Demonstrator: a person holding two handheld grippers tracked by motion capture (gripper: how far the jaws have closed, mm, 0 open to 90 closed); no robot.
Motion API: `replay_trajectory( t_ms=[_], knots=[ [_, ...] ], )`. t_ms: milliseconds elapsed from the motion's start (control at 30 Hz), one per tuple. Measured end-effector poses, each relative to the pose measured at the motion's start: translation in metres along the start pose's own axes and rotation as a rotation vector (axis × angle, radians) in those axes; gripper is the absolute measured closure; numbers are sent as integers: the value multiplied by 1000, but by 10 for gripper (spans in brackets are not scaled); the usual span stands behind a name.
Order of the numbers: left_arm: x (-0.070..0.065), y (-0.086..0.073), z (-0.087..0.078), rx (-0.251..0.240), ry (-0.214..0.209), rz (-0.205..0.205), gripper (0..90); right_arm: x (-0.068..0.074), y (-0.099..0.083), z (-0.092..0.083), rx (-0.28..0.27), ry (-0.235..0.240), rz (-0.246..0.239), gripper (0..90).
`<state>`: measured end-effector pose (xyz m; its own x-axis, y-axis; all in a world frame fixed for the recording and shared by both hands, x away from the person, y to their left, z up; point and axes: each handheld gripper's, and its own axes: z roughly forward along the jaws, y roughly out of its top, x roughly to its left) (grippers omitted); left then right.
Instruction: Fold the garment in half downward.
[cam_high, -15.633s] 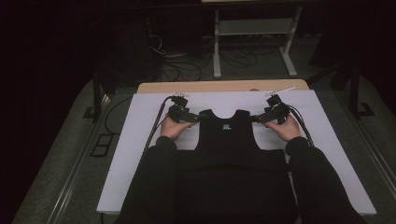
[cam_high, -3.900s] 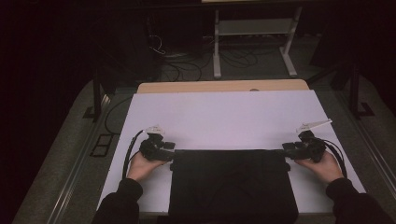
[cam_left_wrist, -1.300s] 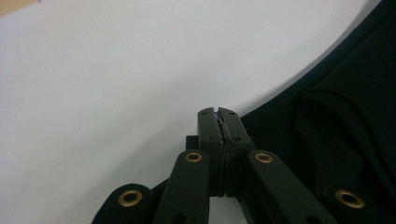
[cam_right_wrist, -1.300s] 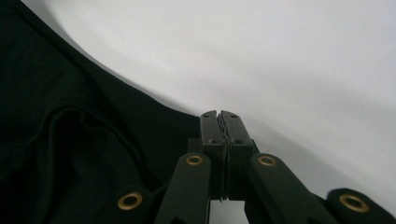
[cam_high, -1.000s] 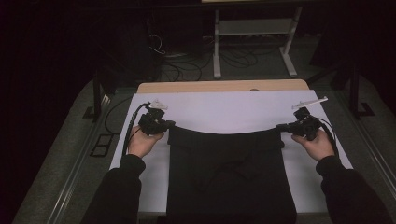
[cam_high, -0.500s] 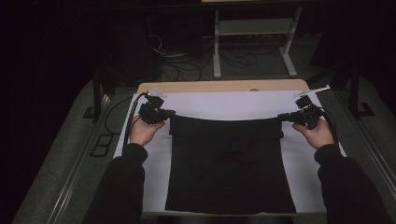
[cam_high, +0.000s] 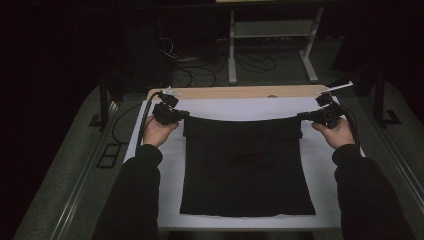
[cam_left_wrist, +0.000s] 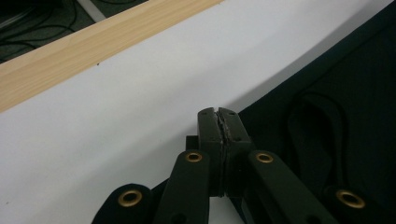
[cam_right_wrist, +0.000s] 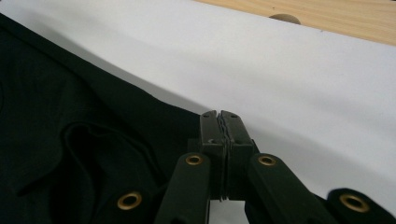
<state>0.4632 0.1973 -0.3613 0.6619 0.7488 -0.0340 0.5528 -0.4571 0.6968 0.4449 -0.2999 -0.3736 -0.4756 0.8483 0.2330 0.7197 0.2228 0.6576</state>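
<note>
A black garment (cam_high: 245, 170) lies spread on the white sheet (cam_high: 250, 107) that covers the table. Its far edge is lifted and pulled taut between my two grippers. My left gripper (cam_high: 181, 116) is shut on the far left corner, and the cloth (cam_left_wrist: 345, 93) runs off to the right of its closed jaws (cam_left_wrist: 218, 119). At the far right corner my right gripper (cam_high: 304, 116) is shut as well. There the dark fabric (cam_right_wrist: 56, 107) stretches left from the pinched jaws (cam_right_wrist: 220, 120). A loose cord or strap lies on the cloth's middle.
A bare wooden strip (cam_high: 235, 92) of the table runs along the far edge beyond the sheet, with a small round mark (cam_right_wrist: 285, 18) on it. Behind the table, a white metal stand (cam_high: 270, 35) and cables (cam_high: 195, 65) are on the dark floor.
Both hands have moved away from the person toward the far edge, drawing the garment's top edge along. The cloth now lies longer and flatter over the sheet.
</note>
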Motion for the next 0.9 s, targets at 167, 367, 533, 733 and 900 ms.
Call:
replay_trajectory(
  t_ms=[167,367,533,733,900],
  knots=[
    [5,6,2,7,7,4,880,-5,3,6,-1,-4,14,876],
    [9,15,0,1,20,4,879,-10,7,5,-29,13,43,876],
    [12,20,-2,-16,27,-3,879,-10,14,3,-37,2,32,876],
    [18,25,-4,-27,41,-9,879,-9,21,4,-46,-10,11,876],
    [20,25,1,-24,48,-18,878,-8,29,5,-52,-19,8,874]
  ],
)
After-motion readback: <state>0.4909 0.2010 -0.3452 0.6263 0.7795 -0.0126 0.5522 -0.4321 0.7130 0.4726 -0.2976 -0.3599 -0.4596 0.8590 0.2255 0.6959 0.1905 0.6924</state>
